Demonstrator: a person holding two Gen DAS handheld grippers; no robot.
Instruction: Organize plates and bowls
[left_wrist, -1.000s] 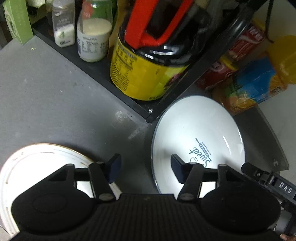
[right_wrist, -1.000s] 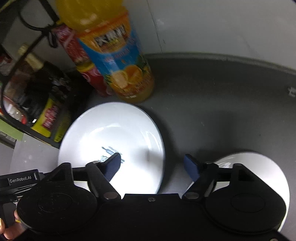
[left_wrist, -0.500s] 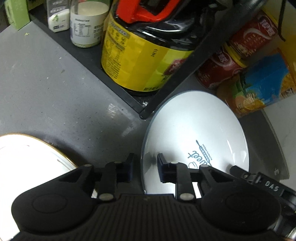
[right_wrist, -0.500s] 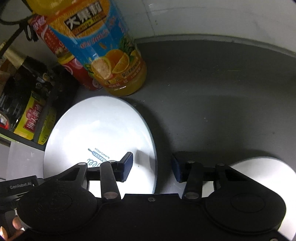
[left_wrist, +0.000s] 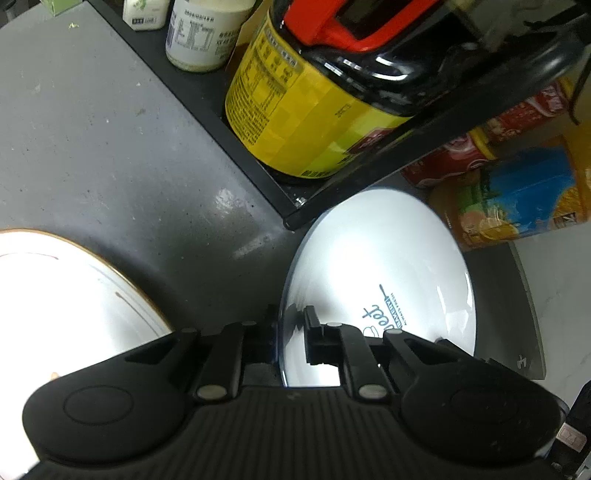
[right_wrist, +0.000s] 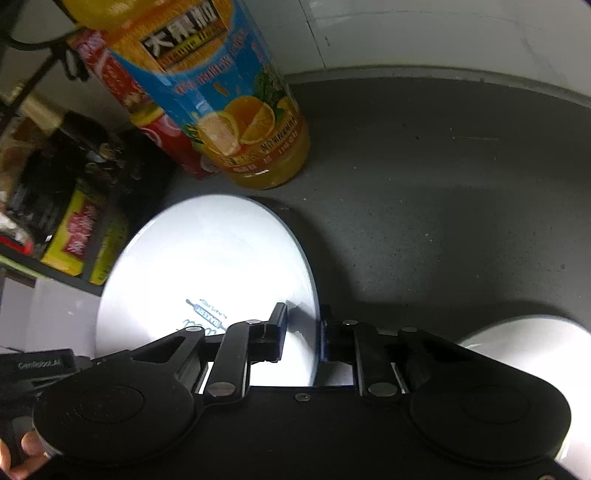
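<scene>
Grippers left (left_wrist: 290, 328) and right (right_wrist: 303, 328) have just closed on opposite rims of the plate (left_wrist: 380, 266) between them; lift level and together, clear of the bottle (right_wrist: 236, 110) ahead.

We see dim, uneven light, strongest from above. The white plate (left_wrist: 380, 266) blows out in glare at its centre in both views, as does the gold-rimmed plate (left_wrist: 70, 295) at the left view's edge. The grey table (right_wrist: 424, 192) carries a soft, dark shadow beside the plate and falls off into gloom toward the shelf (left_wrist: 236, 155). Fisheye bending curves the table's far edge. The juice bottle (right_wrist: 236, 122) looks smeared and soft, and its label blurs.
</scene>
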